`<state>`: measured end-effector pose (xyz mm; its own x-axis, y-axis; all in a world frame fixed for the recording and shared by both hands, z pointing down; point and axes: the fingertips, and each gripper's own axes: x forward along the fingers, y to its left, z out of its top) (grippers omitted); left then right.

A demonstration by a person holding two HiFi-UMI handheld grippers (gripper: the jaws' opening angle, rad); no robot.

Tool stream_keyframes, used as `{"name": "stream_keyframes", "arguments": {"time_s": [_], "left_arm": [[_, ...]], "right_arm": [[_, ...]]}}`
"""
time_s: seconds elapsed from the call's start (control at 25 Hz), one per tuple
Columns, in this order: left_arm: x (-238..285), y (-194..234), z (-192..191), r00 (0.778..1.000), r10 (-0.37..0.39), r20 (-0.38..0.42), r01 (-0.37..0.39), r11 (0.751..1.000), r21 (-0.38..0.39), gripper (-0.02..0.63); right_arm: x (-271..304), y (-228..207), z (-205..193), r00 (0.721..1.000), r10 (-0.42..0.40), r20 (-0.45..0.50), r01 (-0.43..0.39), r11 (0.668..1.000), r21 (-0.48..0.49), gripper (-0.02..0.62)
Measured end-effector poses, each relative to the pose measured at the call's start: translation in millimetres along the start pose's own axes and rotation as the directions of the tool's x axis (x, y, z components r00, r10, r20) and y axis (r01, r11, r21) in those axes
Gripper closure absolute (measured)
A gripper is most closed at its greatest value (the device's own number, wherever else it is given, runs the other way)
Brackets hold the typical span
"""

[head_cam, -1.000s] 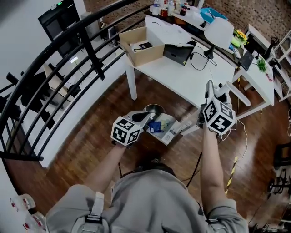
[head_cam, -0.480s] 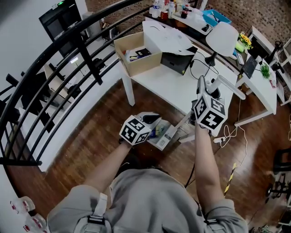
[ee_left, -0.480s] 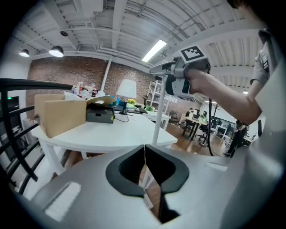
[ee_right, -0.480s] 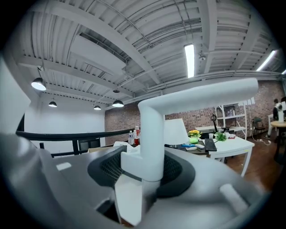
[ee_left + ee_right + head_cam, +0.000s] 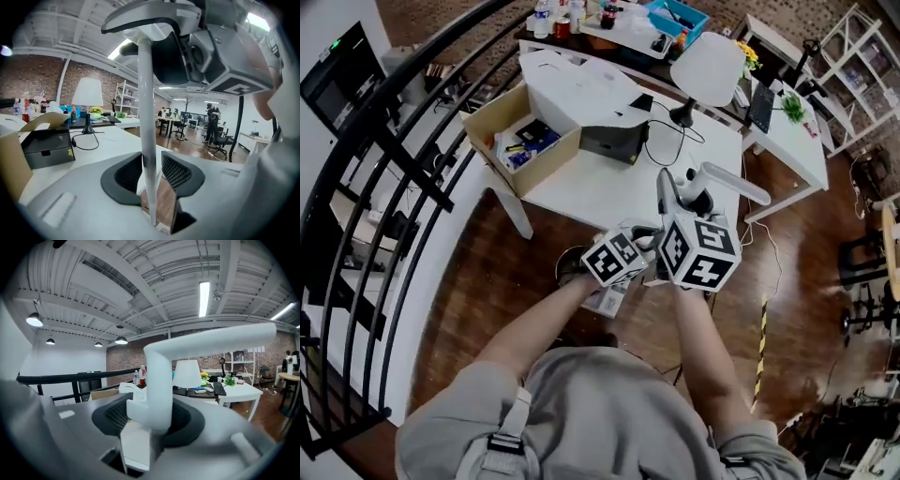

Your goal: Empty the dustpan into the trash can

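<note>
left gripper (image 5: 636, 234): jaws spread and just been opening. A thin white bar (image 5: 146, 140) stands upright between them, close by one pad, clear gap to the other, so no pinch.
right gripper (image 5: 680, 187): jaws pinching the dustpan handle (image 5: 161, 380), a thick white bent piece. Its upright part sits between the pads and its long arm runs off to the right.
dustpan: only the handle (image 5: 727, 183) is clear in the head view, held up over the near edge of the surface. Can't make out the pan itself.
grippers together: close side by side in front of the person, marker cubes nearly touching. In the left gripper view the right gripper sits just above and beyond the thin white bar.
trash can (image 5: 569, 268): seems to be the dark round rim on the wood floor (image 5: 478, 291), just left of the left gripper's cube, mostly hidden.
surface (image 5: 609, 183): white, carries an open cardboard box (image 5: 520, 145), a black box (image 5: 614, 141) and a white lamp (image 5: 705, 70).
railing (image 5: 403, 159): black bars along the left.
</note>
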<state>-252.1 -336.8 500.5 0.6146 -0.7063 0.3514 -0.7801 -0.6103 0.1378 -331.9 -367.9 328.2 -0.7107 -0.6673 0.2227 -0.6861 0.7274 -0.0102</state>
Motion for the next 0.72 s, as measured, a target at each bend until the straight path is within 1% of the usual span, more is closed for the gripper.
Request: {"name": "stream_keyframes", "arguments": {"time_s": [0.12,0.16,0.2,0.24,0.32,0.4,0.52,0.64,0.72], "left_arm": [[11.7,-3.0,9.4,0.999,-0.038,0.016,0.037,0.999,0.039,0.5],[15.9,-5.9,12.7,0.999,-0.049,0.014,0.048,0.998,0.051,0.505],[19.6,-9.7,15.5,0.998,-0.06,0.009,0.059,0.997,0.057,0.524],[22.8,-13.6,17.1,0.997,-0.073,0.002,0.073,0.996,0.05,0.534],[27.6,-18.3,18.1,0.995,-0.1,-0.004,0.1,0.995,0.003,0.537],[31.6,-20.4,19.2,0.994,-0.109,-0.008,0.108,0.994,-0.029,0.538],[34.9,-21.9,21.1,0.995,-0.101,-0.005,0.101,0.994,-0.052,0.537],[27.7,-13.8,22.3,0.996,-0.079,0.033,0.082,0.99,-0.114,0.535],[17.3,-2.6,23.5,0.996,-0.048,0.072,0.059,0.985,-0.163,0.537]], "right_arm": [[-6.9,-6.5,-2.9,0.999,-0.032,-0.006,0.032,0.999,0.021,0.408],[-9.7,-7.9,-4.0,0.999,-0.037,-0.005,0.038,0.999,0.025,0.408],[-12.7,-10.1,-4.9,0.999,-0.042,-0.005,0.042,0.999,0.03,0.408],[-15.7,-13.3,-5.4,0.999,-0.045,-0.007,0.045,0.998,0.034,0.407],[-21.4,-19.8,-5.5,0.999,-0.037,-0.012,0.037,0.999,0.035,0.405],[-27.2,-22.1,-3.4,1.0,-0.001,-0.004,0.001,1.0,0.025,0.402],[-42.8,-20.2,2.9,0.997,0.066,0.049,-0.067,0.998,0.014,0.369],[-61.7,-15.2,2.5,0.987,0.137,0.085,-0.139,0.99,0.013,0.36],[-73.8,-14.3,-0.5,0.979,0.177,0.105,-0.18,0.984,0.015,0.36]]}}
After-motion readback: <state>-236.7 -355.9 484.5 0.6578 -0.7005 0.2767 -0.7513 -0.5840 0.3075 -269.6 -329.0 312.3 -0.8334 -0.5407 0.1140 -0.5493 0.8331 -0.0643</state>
